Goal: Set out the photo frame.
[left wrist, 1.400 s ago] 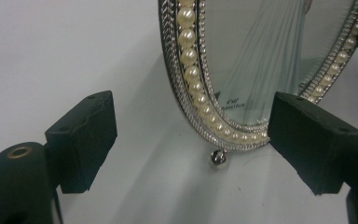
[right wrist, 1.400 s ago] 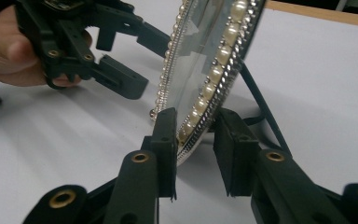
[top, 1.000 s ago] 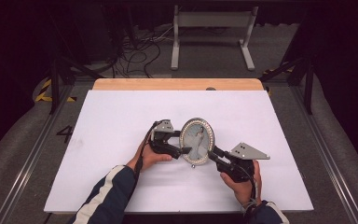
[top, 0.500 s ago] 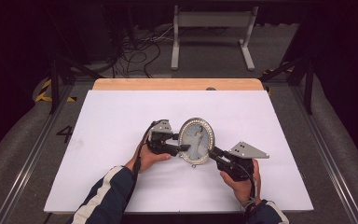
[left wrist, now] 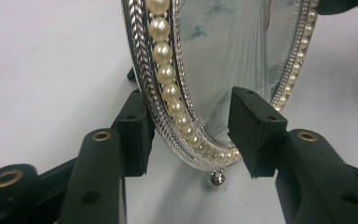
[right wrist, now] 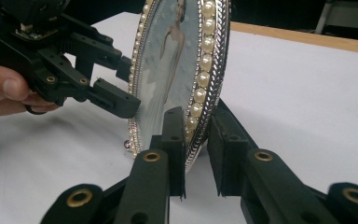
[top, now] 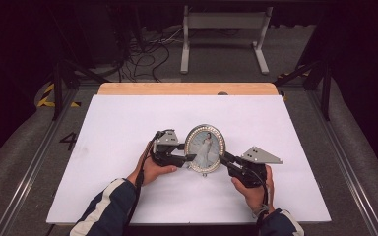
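An oval picture frame [top: 205, 147] with a silver rim and a ring of pearls stands upright on the white table [top: 128, 123]. It holds a photo of a figure in a long white dress. My left gripper [top: 191, 158] has its jaws on the frame's lower left edge. One pad [left wrist: 137, 135] is behind the rim and the other [left wrist: 256, 130] is on the glass. These jaws have just been closing onto the rim. My right gripper [top: 222, 160] clamps the lower right edge [right wrist: 200, 107]; its jaws have just eased open slightly with the rim still between the pads. The left gripper [right wrist: 126, 86] shows across the frame.
A wooden strip [top: 187, 88] runs along the table's far edge. Beyond it on the dark floor are a white metal stand [top: 224, 39] and loose cables [top: 142, 49]. White tabletop lies open to both sides of the frame and behind it.
The left gripper's jaws have narrowed onto the frame's left edge. The frame and both hands have hardly shifted.
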